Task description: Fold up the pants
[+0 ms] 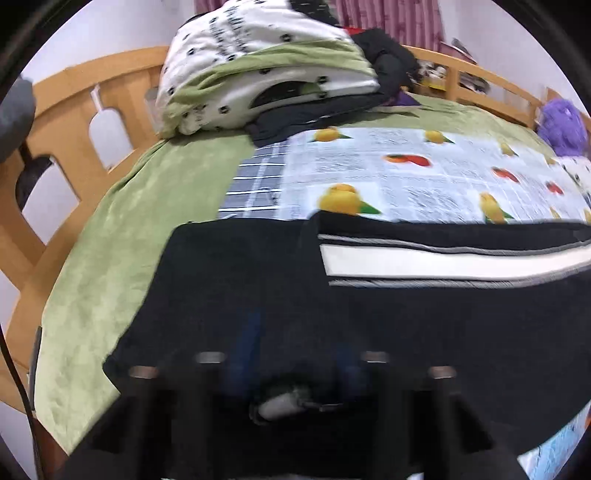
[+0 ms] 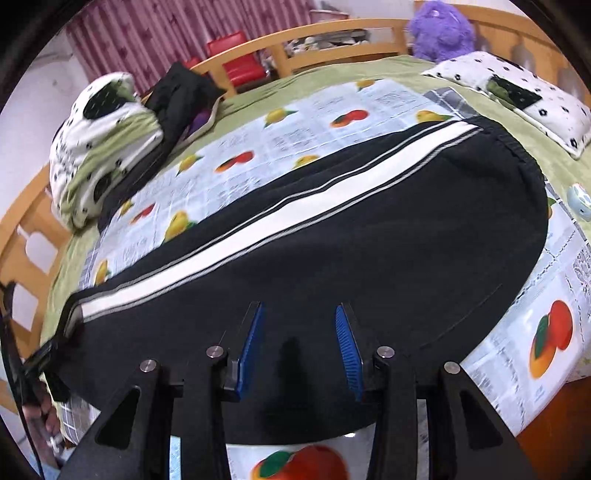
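- The pants (image 2: 332, 236) lie flat on a printed sheet (image 2: 288, 122), which is spread over the blanket (image 1: 110, 236) covering the bed.
- A heap of folded bedding (image 1: 258, 70) sits behind the pants, near the bed rail (image 1: 74, 103).
- A pillow (image 2: 517, 96) lies beyond the waistband end of the pants.
- A plush toy (image 2: 441, 31) rests behind that pillow, against the rail.
- The right gripper (image 2: 299, 343) hovers above the near edge of the pants.

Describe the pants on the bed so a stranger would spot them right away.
On the wooden-railed bed, find the fruit-printed cloth spread over the green blanket. The pants lie flat across it, nearest the right gripper: black, with a broad white side stripe, unlike the plain black clothes beyond.
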The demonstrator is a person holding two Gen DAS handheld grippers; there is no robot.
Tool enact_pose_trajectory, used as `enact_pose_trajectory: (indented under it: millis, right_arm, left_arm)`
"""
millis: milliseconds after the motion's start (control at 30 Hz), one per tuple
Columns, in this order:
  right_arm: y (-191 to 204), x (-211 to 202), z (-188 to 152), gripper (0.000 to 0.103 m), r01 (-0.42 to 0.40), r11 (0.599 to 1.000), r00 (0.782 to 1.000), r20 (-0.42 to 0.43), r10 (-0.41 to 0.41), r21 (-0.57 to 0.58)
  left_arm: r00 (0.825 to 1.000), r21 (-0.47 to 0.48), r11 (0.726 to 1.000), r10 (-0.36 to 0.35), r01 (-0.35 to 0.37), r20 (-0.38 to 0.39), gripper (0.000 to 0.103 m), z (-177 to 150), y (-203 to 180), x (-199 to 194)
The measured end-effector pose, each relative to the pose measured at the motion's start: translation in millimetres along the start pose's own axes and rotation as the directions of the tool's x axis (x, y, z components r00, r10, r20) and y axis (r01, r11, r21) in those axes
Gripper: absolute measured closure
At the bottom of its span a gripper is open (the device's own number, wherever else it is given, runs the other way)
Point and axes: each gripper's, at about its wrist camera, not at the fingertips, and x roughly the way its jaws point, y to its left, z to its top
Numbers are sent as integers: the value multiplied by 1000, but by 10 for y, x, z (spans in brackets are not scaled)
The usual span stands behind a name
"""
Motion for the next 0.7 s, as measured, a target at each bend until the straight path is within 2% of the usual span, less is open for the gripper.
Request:
enact_pose_trajectory:
  millis: [33, 100, 200, 300, 367, 433, 500, 567, 633, 700]
  right_arm:
    - [94, -9, -34, 63, 14, 1000, 1000, -1, -14, -17]
    - [221, -3, -78, 63, 28, 999, 1000, 3, -27, -34]
    - [347, 39, -101, 63, 36, 999, 999, 1, -36, -37]
    - [452, 132, -127, 63, 26, 999, 1000, -17, -26, -24]
    - [527, 203, -154, 63, 26, 999, 999, -38, -27, -26]
    - [614, 253, -191, 63, 20, 999, 998, -53, -22, -36]
    - [684, 257, -232, 63, 15, 998, 998, -60, -19, -61]
    - [786, 257, -274, 63, 20, 995, 998, -57, -26, -100]
    - [868, 247, -320, 63, 18, 991, 998, -56, -25, -132]
    - [938, 242, -360, 63, 6, 988, 998, -58, -15, -154]
  left_arm:
    - [1000, -36, 999, -22, 23, 12, 87, 52, 127, 0]
    - [998, -84, 995, -44, 47, 36, 88, 220, 385, 16]
    - [998, -111, 994, -5, 12, 60, 88, 517, 666, 114]
    - [997, -127, 990, -61, 67, 49, 88, 793, 850, 320]
    - [996, -83, 993, -84, 85, 21, 86, 920, 845, 459]
    - [999, -64, 997, -51, 50, -19, 77, 980, 839, 577]
    - [1000, -86, 996, 14, -15, -14, 65, 985, 889, 574]
    - [998, -107, 992, 61, -59, 16, 39, 961, 966, 458]
    - [998, -132, 991, 30, -23, 53, 32, 899, 1055, 303]
    - [999, -136, 991, -11, 18, 54, 32, 768, 1108, 158]
